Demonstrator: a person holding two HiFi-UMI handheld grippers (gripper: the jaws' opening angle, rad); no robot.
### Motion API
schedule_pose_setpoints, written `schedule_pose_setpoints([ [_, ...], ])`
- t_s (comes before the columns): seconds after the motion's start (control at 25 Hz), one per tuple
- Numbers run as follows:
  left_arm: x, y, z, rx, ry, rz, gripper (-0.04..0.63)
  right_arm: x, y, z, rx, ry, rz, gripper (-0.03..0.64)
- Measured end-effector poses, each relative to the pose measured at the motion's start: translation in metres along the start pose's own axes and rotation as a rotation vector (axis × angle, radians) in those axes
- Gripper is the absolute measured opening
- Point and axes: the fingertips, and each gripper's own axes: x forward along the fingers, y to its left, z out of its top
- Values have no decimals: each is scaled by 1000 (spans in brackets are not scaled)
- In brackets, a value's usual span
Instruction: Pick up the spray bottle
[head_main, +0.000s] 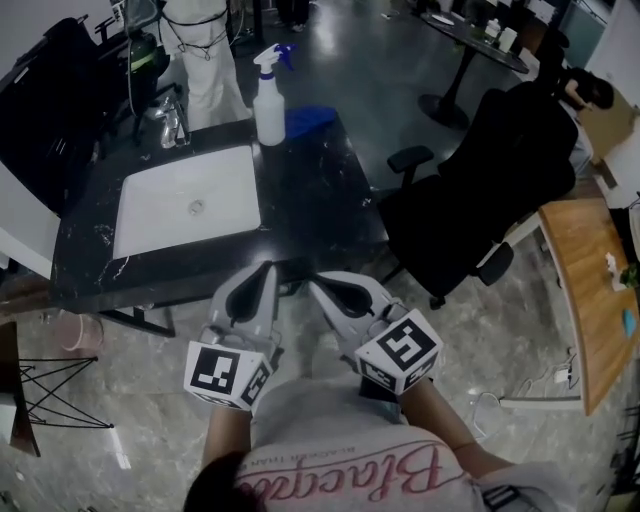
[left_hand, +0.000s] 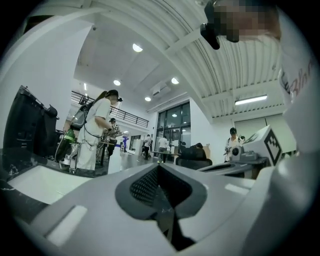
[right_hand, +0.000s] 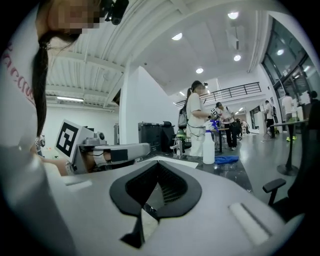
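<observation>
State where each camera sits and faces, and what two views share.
Head view: on the head, steeply down at sink and spray bottle; left gripper, right gripper, shirt show.
Left gripper view: on that gripper, along its shut jaws; right gripper beside.
Right gripper view: same, shut jaws toward spray bottle; left gripper beside.
Shared: spray bottle, head and right gripper views.

— Where do we have our grippers?
— Left gripper (head_main: 264, 270) at seven o'clock, right gripper (head_main: 316, 284) at five, tips angled together toward twelve.
— And our jaws?
— Both pairs pressed together, nothing between them.
</observation>
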Motion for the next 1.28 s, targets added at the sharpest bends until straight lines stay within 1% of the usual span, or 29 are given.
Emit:
schedule_pose_setpoints([
  [0.16,25,12,-5,14,18,-9,0,19,-27,5,13,-15,2,3],
  [0.36,70,43,-5,11,11,40,0,50,-71,16,1,-16,24,3],
  [0.48,100,55,-1,31,-10,38,0,65,-94,22,-6,-16,51,2],
  [0.6,128,70,-1,44,-19,61,2,80,-115,26,-17,-10,82,3],
  [0.64,137,76,-1,43,-20,69,36,85,-121,26,-18,-8,92,2],
  [0.68,146,81,-1,43,-22,77,84,91,-128,28,-18,-6,103,3],
  [0.76,164,92,-1,58,-20,99,94,101,-140,31,-18,-5,125,3],
  [1.0,221,140,-24,112,43,137,240,133,-169,33,-14,4,159,3],
  [1.12,249,162,-37,109,73,142,316,143,-180,28,1,26,161,3],
  [1.24,275,184,-49,109,108,164,438,154,-188,25,9,43,154,3],
  [1.28,282,192,-54,107,121,172,462,157,-190,25,11,46,150,2],
])
